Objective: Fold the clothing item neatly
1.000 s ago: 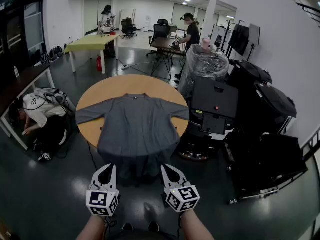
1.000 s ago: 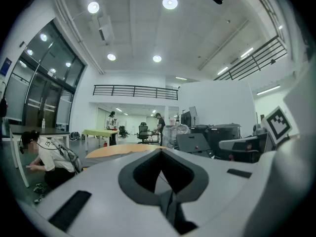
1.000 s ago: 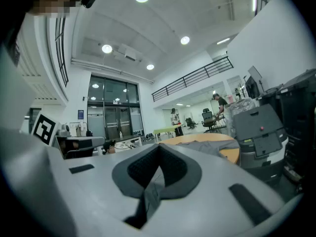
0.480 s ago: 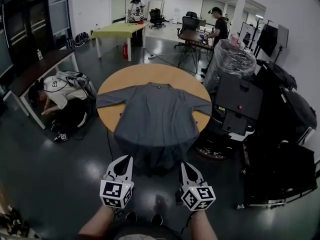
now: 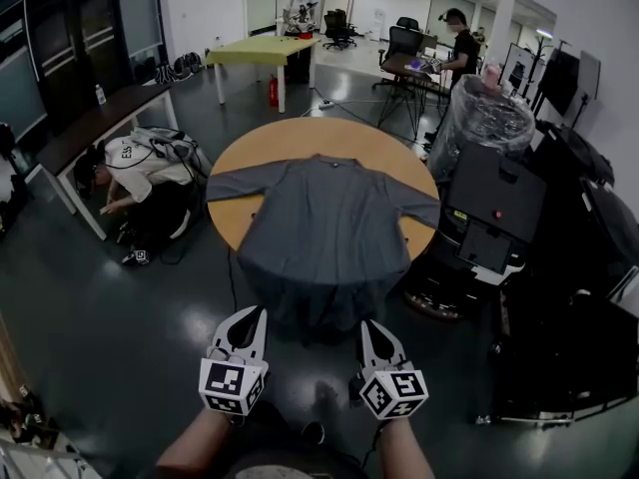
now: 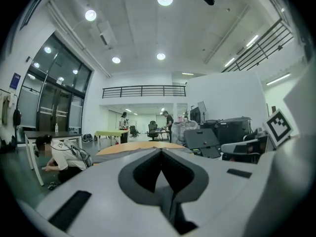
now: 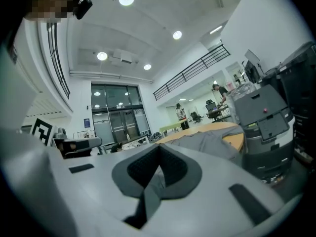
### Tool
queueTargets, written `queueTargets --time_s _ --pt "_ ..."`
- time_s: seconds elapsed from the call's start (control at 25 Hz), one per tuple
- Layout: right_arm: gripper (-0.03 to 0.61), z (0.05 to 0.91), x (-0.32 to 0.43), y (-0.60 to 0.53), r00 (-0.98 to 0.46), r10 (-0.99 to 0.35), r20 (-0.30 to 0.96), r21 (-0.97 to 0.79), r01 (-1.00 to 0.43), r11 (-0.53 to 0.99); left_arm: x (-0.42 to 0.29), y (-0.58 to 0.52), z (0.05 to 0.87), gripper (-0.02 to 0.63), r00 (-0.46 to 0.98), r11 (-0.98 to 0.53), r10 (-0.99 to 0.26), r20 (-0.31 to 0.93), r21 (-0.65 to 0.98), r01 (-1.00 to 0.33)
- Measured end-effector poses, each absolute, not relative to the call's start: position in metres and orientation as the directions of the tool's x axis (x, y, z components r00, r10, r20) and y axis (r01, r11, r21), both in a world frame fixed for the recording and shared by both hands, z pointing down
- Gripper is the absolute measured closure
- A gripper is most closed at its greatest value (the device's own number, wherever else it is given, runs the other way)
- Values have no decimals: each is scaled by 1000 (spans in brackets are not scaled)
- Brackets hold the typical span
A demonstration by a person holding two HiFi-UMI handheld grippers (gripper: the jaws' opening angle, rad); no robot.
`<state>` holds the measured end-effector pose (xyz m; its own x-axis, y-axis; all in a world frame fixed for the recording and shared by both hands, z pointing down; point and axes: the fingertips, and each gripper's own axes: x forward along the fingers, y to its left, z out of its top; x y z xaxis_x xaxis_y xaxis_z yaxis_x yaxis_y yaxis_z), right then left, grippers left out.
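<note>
Your left gripper point(image 5: 256, 313) is clenched on nothing, held low and about level, pointing toward the round bench point(image 5: 300, 140). Your right gripper point(image 5: 365, 325) beside it is likewise clenched and empty. Well ahead, the grey shirt point(image 5: 324, 223) lies spread on the round bench, its hem draping over the near edge. A person point(image 5: 135, 163) crouches on the floor to its left, and black equipment point(image 5: 489, 213) stands to its right.

Left claw point(image 5: 254, 312) and right claw point(image 5: 365, 324), table point(image 5: 300, 138) and shirt point(image 5: 324, 218) all further right in head view.
</note>
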<state>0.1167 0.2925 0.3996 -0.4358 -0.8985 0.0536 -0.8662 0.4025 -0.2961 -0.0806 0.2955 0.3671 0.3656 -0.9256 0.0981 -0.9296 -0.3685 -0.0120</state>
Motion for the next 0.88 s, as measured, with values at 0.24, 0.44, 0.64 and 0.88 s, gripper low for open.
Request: queueTargets --time_s 0.24,0.44,0.64,0.88 --pt "591 403 93 273 -472 -877 86 -268 -859 436 -111 278 375 606 312 -313 -943 113 11 -950" --pt "591 412 67 240 -455 -882 126 -226 -878 421 -139 235 389 606 312 -312 -941 128 22 -950" --pt "591 421 27 187 -444 -879 175 -182 -892 414 -175 181 396 606 322 -318 -938 128 51 -947" --pt "591 427 -37 121 -470 -861 194 -199 -878 435 -227 124 408 606 323 -319 -934 153 47 -946"
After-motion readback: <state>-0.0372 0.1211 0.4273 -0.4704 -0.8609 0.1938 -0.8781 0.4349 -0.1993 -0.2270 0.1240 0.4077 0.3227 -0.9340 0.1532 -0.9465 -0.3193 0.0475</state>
